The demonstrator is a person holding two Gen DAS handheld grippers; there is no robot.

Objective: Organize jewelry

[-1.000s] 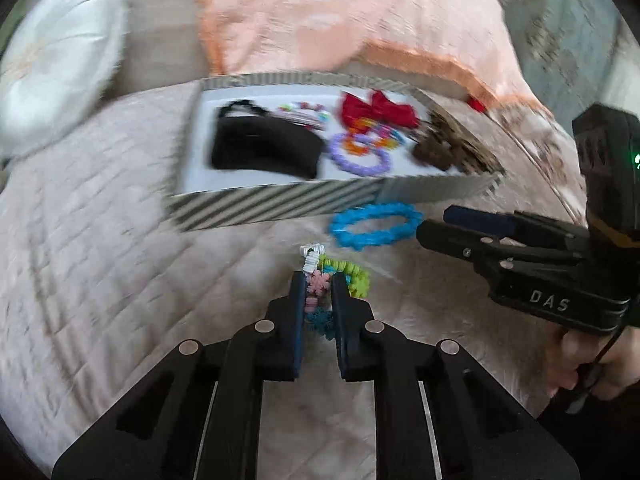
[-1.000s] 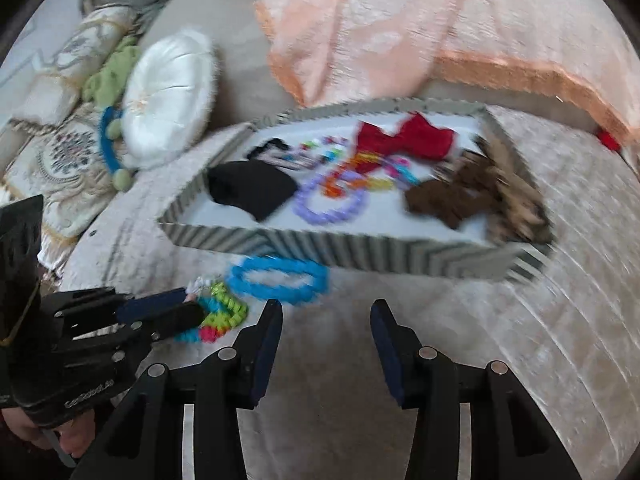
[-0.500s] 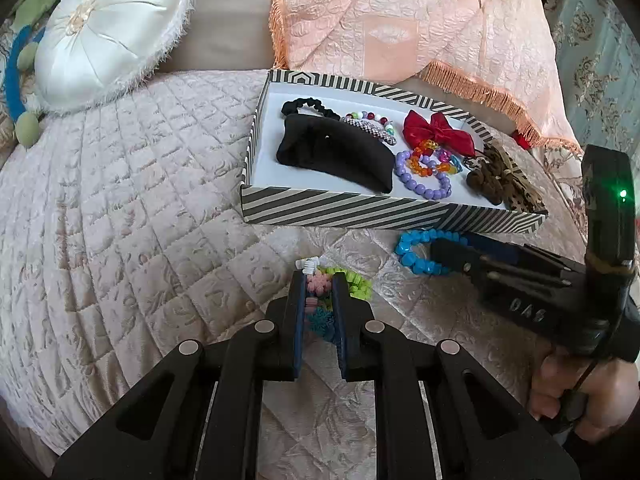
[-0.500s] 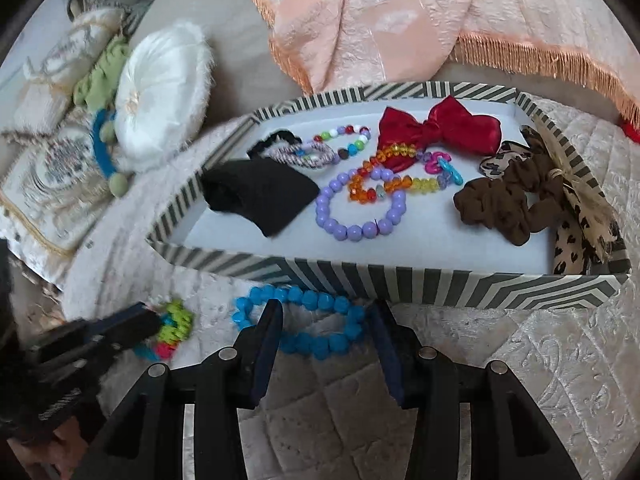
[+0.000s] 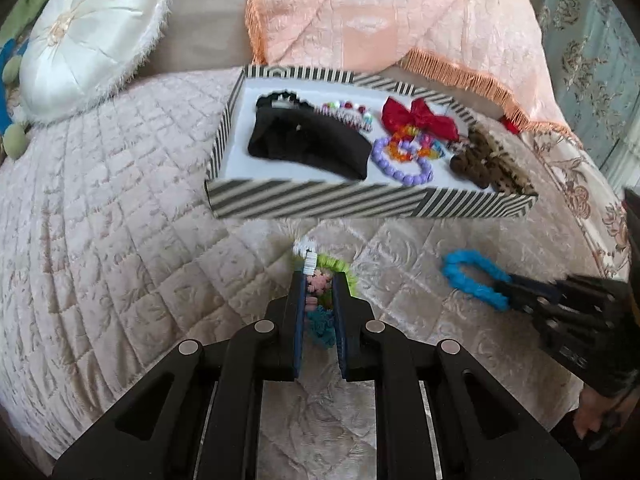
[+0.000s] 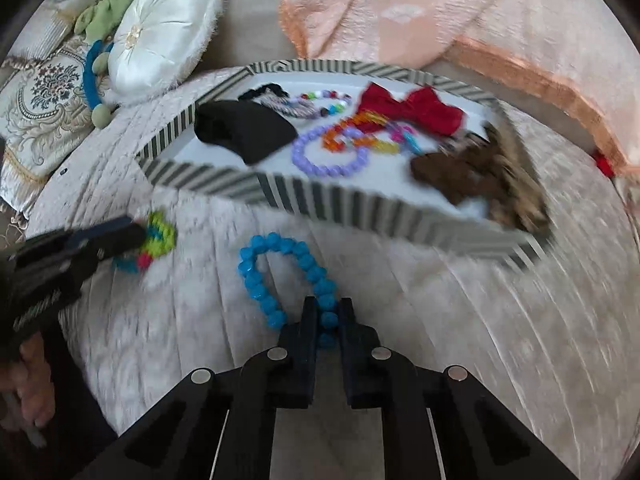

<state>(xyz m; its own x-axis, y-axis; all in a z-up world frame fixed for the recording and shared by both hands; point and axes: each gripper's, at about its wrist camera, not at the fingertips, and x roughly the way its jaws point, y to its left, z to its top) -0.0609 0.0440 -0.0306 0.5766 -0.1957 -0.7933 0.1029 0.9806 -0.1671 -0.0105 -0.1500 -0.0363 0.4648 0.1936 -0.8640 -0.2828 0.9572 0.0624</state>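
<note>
My left gripper (image 5: 319,280) is shut on a multicoloured bead bracelet (image 5: 334,266) with green, pink and teal beads, just in front of the striped box (image 5: 320,204). My right gripper (image 6: 327,310) is shut on a blue bead bracelet (image 6: 276,268), which also shows in the left wrist view (image 5: 470,276). The box (image 6: 320,200) holds a black pouch (image 6: 244,130), a purple bead bracelet (image 6: 328,156), a red bow (image 6: 412,110), orange beads and brown scrunchies (image 6: 472,172). The left gripper with its bracelet (image 6: 158,238) shows at the left of the right wrist view.
Everything lies on a quilted pale pink bedspread (image 5: 100,220). A white round cushion (image 5: 88,36) sits at the back left. A peach fringed blanket (image 5: 380,12) lies behind the box. A patterned pillow (image 6: 40,92) is at the far left.
My right gripper has closed on the blue bracelet, from open astride it. The left gripper stays shut on the multicoloured bracelet and has moved slightly.
</note>
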